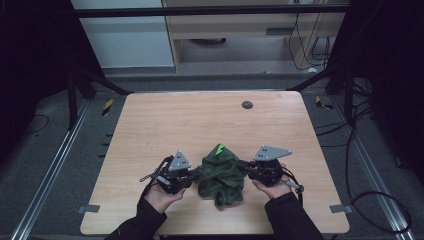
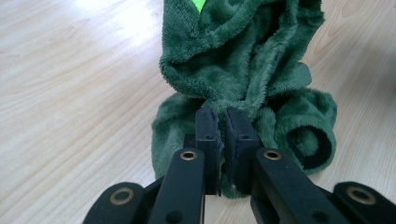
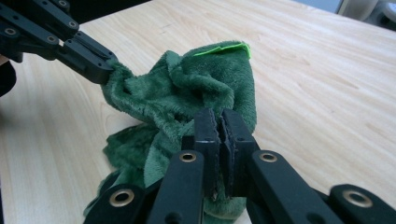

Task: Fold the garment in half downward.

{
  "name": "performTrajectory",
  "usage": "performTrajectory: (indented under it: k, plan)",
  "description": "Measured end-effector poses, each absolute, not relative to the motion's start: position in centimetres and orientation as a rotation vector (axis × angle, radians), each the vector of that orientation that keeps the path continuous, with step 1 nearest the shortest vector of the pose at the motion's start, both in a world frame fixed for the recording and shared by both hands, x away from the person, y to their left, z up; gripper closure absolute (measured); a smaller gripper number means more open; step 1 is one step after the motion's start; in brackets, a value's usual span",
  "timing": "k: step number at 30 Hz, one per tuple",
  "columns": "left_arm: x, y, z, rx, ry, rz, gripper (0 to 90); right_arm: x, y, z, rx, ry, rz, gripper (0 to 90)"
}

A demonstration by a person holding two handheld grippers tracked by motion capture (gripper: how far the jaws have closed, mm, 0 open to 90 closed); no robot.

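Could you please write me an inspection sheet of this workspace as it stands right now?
Surface: light wooden table, with a small dark round disc near its far edge.
Job's things: crumpled dark green fleece garment with a bright green tag, near the front edge.
Clutter: nothing seen.
Grippers: left hand-held gripper shut on the garment's left side; right hand-held gripper shut on its right side.
Cables: black cables on the floor at right.
Surroundings: grey floor, black frame, wooden cabinet behind.
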State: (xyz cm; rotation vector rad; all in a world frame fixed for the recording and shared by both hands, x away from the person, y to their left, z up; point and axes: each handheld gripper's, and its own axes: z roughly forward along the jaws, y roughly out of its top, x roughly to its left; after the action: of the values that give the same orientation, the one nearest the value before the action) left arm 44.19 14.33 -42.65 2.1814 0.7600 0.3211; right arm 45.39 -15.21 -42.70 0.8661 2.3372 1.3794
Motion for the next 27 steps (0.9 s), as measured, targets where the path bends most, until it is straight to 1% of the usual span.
performTrajectory:
  k: [9, 17, 27]
  plan:
    - [43.3, 14.3, -43.6, 2.191, 0.765, 0.288, 85.0, 44.1, -15.3, -43.3, 0.868, 2.362, 1.392, 86.3]
    - [42.5, 14.4, -44.5, 2.216, 0.766, 0.26, 84.9, 42.5, -15.6, -44.8, 0.895, 2.407, 1.399, 86.1]
    - [42.0, 14.4, -45.4, 2.238, 0.771, 0.229, 84.8, 41.7, -15.3, -46.0, 0.916, 2.456, 1.4, 86.0]
